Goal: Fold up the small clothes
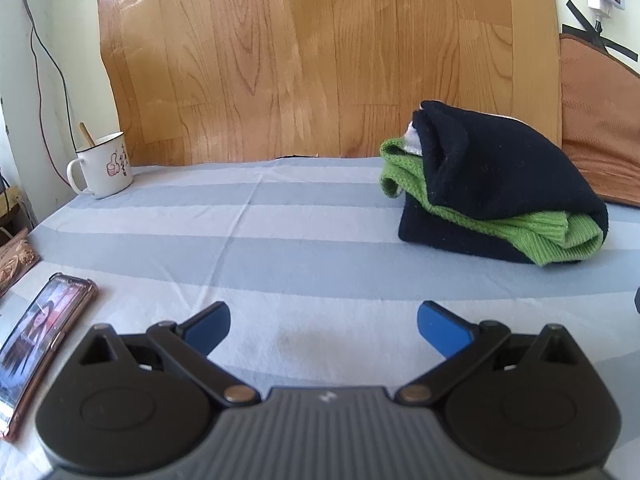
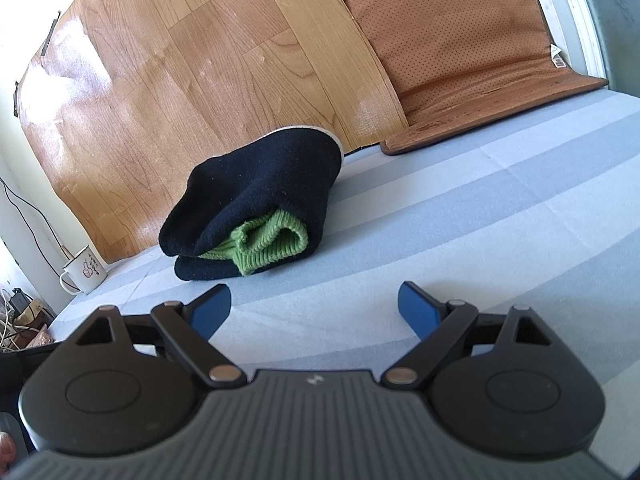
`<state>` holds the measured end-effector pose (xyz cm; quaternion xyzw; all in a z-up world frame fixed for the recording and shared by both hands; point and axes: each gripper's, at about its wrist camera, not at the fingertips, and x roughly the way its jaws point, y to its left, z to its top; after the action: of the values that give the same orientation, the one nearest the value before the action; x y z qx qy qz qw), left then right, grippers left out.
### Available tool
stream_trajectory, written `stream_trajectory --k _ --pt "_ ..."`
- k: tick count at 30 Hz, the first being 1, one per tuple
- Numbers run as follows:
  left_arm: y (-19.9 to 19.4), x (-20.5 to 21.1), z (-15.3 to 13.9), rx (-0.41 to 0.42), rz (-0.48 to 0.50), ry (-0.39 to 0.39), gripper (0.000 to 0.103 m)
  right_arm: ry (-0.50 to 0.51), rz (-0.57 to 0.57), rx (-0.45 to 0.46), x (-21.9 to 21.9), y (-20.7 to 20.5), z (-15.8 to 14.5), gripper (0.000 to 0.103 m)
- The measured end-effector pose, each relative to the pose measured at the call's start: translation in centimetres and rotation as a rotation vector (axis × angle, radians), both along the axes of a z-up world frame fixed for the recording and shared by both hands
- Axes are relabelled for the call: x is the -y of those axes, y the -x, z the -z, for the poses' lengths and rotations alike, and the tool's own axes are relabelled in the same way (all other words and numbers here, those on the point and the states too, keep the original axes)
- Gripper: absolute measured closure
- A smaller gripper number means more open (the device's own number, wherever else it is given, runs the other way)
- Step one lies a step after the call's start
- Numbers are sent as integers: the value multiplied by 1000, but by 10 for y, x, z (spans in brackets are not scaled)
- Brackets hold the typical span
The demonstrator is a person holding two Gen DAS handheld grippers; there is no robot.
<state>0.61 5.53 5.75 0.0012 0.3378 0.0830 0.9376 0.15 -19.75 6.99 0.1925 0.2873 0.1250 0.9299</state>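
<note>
A folded black garment with green knit trim (image 1: pixel 500 184) lies in a thick bundle on the grey-and-white striped cloth (image 1: pixel 280 240); a bit of white shows at its top. In the left wrist view it lies ahead and to the right of my left gripper (image 1: pixel 324 326), which is open, empty and low over the cloth. In the right wrist view the same bundle (image 2: pixel 260 204) lies ahead and slightly left of my right gripper (image 2: pixel 314 308), which is open and empty, a short way from the bundle.
A white enamel mug (image 1: pixel 105 166) with a stick in it stands at the far left, also in the right wrist view (image 2: pixel 83 272). A phone (image 1: pixel 38 340) lies at the near left edge. A wood-pattern sheet (image 1: pixel 320 60) and a brown mat (image 2: pixel 472 52) lean against the wall.
</note>
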Motion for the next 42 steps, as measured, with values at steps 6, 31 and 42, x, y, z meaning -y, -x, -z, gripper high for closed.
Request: stream_trajectory --k 6,31,42 --pt "1 3 1 -3 12 -12 0 1 0 0 0 0 0 11" --pt "-10 -1 10 -96 54 68 0 1 0 0 -1 0 0 11" --pt "-10 -1 10 -102 58 61 0 -4 -15 -1 1 -1 0 7"
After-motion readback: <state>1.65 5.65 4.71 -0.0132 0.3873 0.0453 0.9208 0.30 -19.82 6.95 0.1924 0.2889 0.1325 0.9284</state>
